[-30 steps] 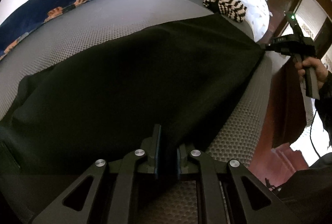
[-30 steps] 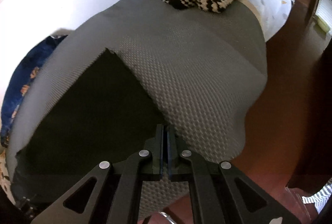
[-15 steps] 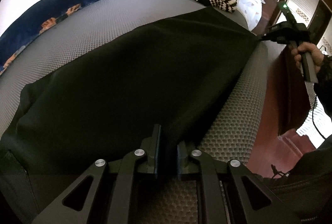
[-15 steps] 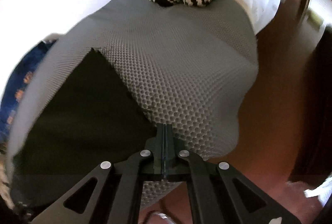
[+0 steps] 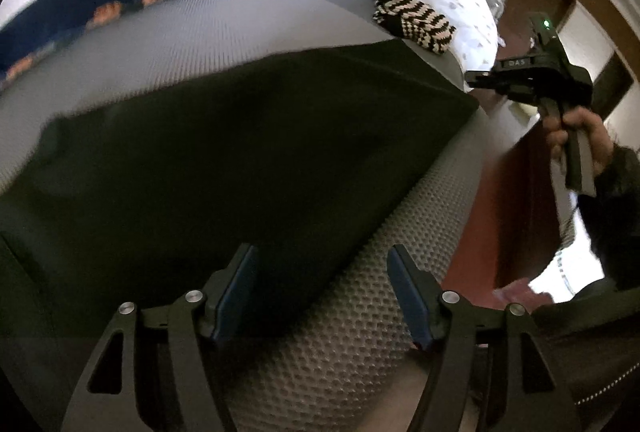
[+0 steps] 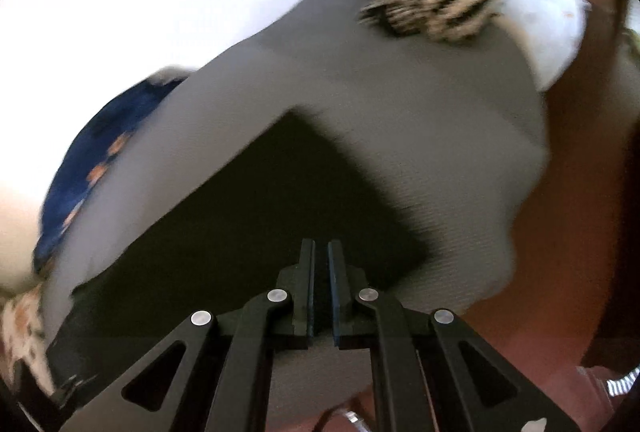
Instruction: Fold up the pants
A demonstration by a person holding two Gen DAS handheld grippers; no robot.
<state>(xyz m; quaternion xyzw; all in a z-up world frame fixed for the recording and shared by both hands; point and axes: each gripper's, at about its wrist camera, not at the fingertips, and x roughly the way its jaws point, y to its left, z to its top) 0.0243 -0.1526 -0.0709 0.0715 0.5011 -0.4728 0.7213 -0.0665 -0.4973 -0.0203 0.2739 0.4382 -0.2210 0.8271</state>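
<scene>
Your left gripper [image 5: 320, 296] stands wide over the near edge of the black pants [image 5: 240, 151] lying flat on the bed [image 5: 360, 332] ahead, while your right gripper [image 6: 320, 288] is nearly closed, apparently on nothing, so dragging either could rumple the fold.

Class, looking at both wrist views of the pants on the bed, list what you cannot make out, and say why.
- Pants, left wrist view: waistband or legs unreadable, fabric too dark.
- Pants' near end, right wrist view: hidden behind the right tongs.
- Striped knit, right wrist view: motion-blurred.
- Right tongs' tips, left wrist view: too small to read.
</scene>
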